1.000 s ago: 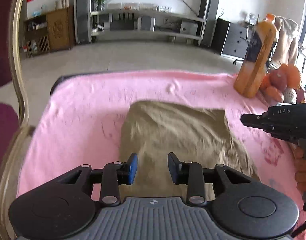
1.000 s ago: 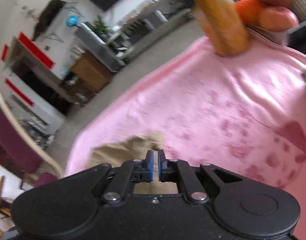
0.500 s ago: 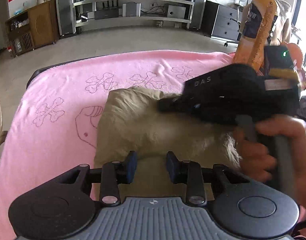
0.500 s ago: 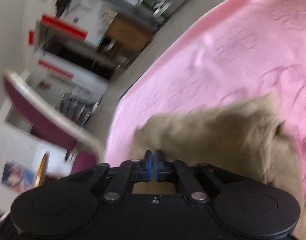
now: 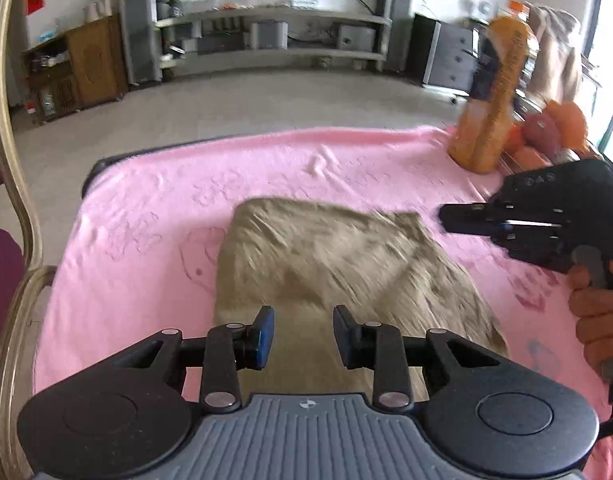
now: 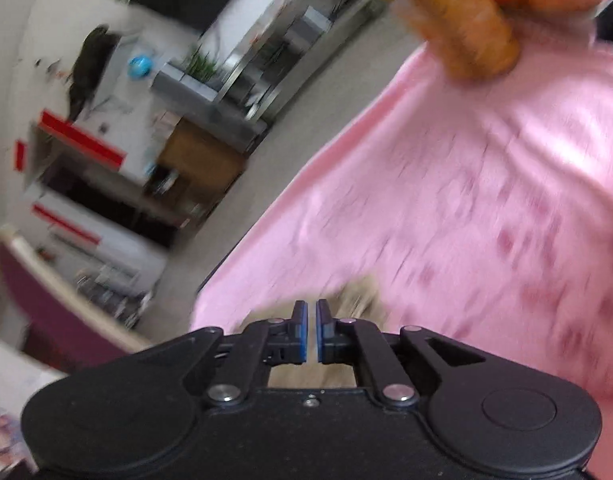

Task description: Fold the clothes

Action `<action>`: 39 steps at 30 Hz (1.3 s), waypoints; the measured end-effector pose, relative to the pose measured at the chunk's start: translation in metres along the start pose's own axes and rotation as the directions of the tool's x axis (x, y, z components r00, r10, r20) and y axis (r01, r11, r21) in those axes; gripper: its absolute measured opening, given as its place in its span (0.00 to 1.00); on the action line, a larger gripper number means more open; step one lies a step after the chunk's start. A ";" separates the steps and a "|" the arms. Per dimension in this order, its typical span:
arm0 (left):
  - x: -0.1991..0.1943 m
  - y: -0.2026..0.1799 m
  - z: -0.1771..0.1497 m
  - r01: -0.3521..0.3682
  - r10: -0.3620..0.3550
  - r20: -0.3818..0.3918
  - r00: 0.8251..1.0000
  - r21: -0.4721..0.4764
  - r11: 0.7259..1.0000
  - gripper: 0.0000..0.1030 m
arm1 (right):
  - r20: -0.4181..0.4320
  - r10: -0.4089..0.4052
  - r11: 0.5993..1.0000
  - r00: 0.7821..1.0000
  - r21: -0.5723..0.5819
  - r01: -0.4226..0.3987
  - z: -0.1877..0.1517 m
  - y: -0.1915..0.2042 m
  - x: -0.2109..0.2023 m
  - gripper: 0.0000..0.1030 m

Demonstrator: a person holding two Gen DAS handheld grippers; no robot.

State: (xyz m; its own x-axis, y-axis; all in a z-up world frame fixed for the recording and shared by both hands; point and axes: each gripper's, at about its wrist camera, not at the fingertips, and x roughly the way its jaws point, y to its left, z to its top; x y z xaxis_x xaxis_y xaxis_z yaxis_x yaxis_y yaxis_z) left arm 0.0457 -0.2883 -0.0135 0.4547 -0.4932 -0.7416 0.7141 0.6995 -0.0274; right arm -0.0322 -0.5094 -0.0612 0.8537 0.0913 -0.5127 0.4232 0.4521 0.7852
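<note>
Pink towelling [image 5: 138,200] covers the tabletop in a living room, with a TV shelf and wooden cabinet across the grey floor. Just ahead of the left gripper [image 5: 304,334], whose blue-padded fingers stand well apart and hold nothing, a khaki garment [image 5: 338,264] lies folded into a rough rectangle, its near edge running between and under the fingertips. To the right of that gripper, a hand [image 5: 600,312] holds the right gripper [image 6: 311,332] (seen side-on in the left wrist view) above the towel just off the garment's far right corner; its pads are nearly together with a thin gap and nothing between them. Beyond it stand an orange drink bottle [image 5: 494,96] and a pile of fruit [image 5: 546,132], both blurred.
</note>
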 end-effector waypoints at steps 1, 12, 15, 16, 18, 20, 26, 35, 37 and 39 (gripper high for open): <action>0.000 -0.002 -0.004 0.011 -0.011 -0.017 1.000 0.008 1.000 0.29 | -0.033 -0.014 1.000 0.999 0.002 0.014 -0.006 0.000 0.001 0.06; -0.015 -0.015 -0.048 0.083 -0.080 -0.191 0.978 0.010 0.997 0.31 | -0.301 -0.228 0.973 0.926 -0.050 0.223 -0.065 0.003 -0.013 0.00; -0.044 -0.008 -0.049 0.079 -0.078 -0.159 0.984 0.001 0.997 0.35 | -0.222 -0.387 0.918 0.895 -0.181 0.352 -0.066 0.021 -0.047 0.20; -0.052 -0.003 -0.048 0.066 -0.066 -0.137 0.988 -0.004 0.998 0.38 | -0.185 -0.411 0.902 0.893 -0.222 0.369 -0.066 0.024 -0.057 0.23; -0.060 0.009 -0.045 0.027 -0.029 -0.091 0.995 -0.028 0.999 0.44 | -0.145 -0.349 0.922 0.926 -0.233 0.311 -0.063 0.025 -0.074 0.31; -0.059 0.023 -0.043 -0.020 0.016 -0.057 0.998 -0.075 0.997 0.45 | -0.124 -0.260 0.955 0.958 -0.180 0.236 -0.057 0.018 -0.077 0.39; -0.026 0.089 -0.049 0.017 -0.056 -0.082 0.995 -0.416 0.909 0.48 | -0.105 -0.136 0.990 0.985 0.010 0.137 -0.052 -0.016 -0.059 0.41; 0.006 0.090 -0.040 0.058 -0.120 -0.122 0.985 -0.421 0.905 0.51 | -0.071 -0.165 0.985 0.984 0.039 0.168 -0.051 -0.028 -0.054 0.39; 0.009 0.091 -0.040 0.063 -0.122 -0.114 0.986 -0.422 0.905 0.50 | -0.085 -0.165 0.984 0.983 0.052 0.170 -0.051 -0.032 -0.052 0.38; 0.013 0.093 -0.040 0.080 -0.141 -0.111 0.984 -0.431 0.899 0.50 | -0.101 -0.181 0.981 0.978 0.045 0.187 -0.051 -0.034 -0.049 0.38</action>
State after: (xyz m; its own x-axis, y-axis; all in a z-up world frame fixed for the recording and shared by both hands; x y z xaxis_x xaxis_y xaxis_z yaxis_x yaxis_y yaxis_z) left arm 0.0963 -0.2091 -0.0521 0.2874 -0.5260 -0.8004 0.4487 0.8122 -0.3727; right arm -0.1037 -0.4842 -0.0802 0.7276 0.0971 -0.6791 0.5883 0.4209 0.6905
